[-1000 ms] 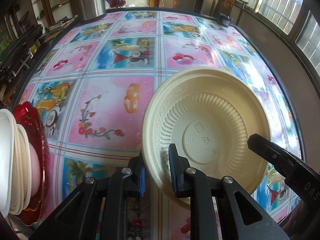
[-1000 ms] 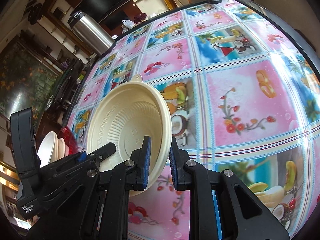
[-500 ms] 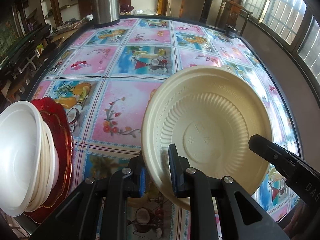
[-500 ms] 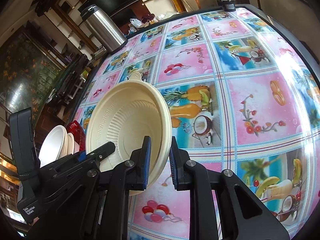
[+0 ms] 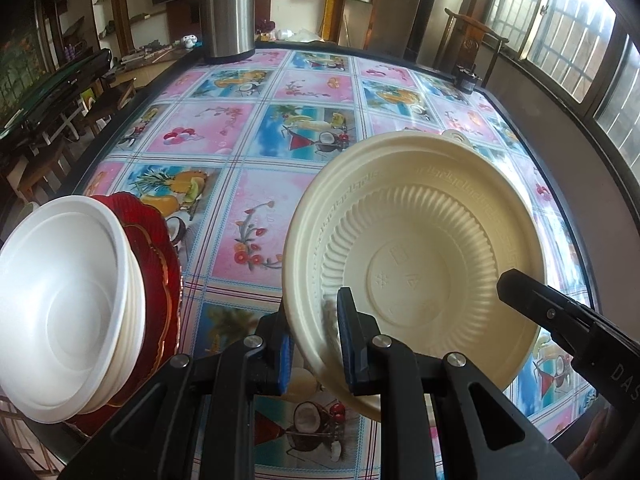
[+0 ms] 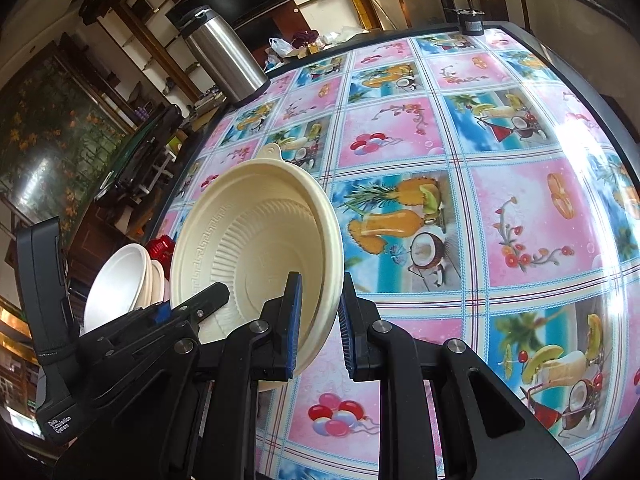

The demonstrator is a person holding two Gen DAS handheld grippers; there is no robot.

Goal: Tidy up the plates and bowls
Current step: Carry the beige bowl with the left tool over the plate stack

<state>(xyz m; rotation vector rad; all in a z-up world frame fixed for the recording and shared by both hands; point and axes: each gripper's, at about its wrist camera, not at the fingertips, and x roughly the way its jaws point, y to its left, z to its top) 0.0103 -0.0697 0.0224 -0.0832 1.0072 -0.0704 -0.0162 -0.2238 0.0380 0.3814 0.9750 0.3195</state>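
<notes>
Bowl: cream plastic bowl point(image 5: 416, 256), ribbed inside, tilted steeply and held clear above the bench point(image 5: 248, 160); a small tab sits on its rim at 12 o'clock.
Left tongs: left tongs point(image 5: 312, 340) are pinched narrow on the bowl's rim at about 7 o'clock in the left view, one blue pad outside the wall, the other inside.
Right tongs: right tongs point(image 6: 318, 320) are pinched narrow on the opposite rim, at about 4 o'clock of the bowl in the right view; their dark tip also shows at 4 o'clock in the left view.
Stack: white bowls point(image 5: 64, 312) are nested on edge at 9 o'clock in the left view, leaning against red plates point(image 5: 160, 264) behind them; how many bowls there are is hard to count, perhaps three.
Stack to bowl: well apart, patterned cloth showing between them.
Flask: steel flask point(image 5: 227, 4) stands upright at the bench's far edge, at 11 o'clock.
Far corner: a small dark object point(image 6: 472, 20) sits at 1 o'clock; too small to tell what it is.
</notes>
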